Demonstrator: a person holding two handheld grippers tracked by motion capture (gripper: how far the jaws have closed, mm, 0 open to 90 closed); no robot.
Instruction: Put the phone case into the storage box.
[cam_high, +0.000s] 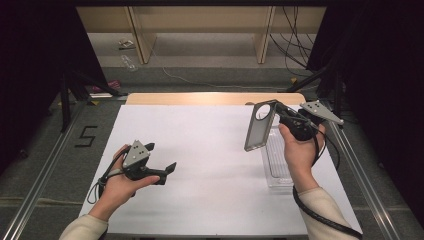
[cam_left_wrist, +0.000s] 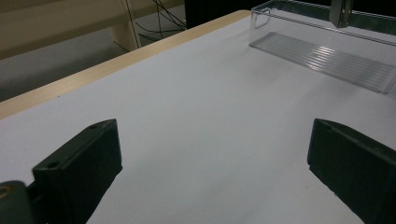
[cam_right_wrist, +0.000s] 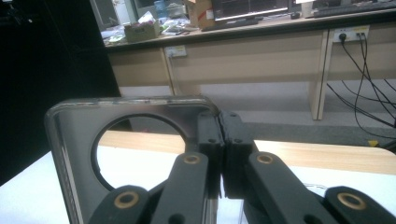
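Right gripper (cam_high: 276, 111), upper right, pinches a phone case (cam_high: 260, 126) above the clear tray (cam_high: 278, 167); left gripper (cam_high: 161, 161) spread, lower left, over open white table (cam_high: 210, 150).

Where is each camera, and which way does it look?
High view: sits above the person's side, looks forward and down at the table; both hands with the left claw and right claw.
Left gripper view: rides the left claw, looks across the table to the clear tray; open jaws.
Right gripper view: rides the right claw, looks toward a desk; jaws pinch the phone case.
All share the case.
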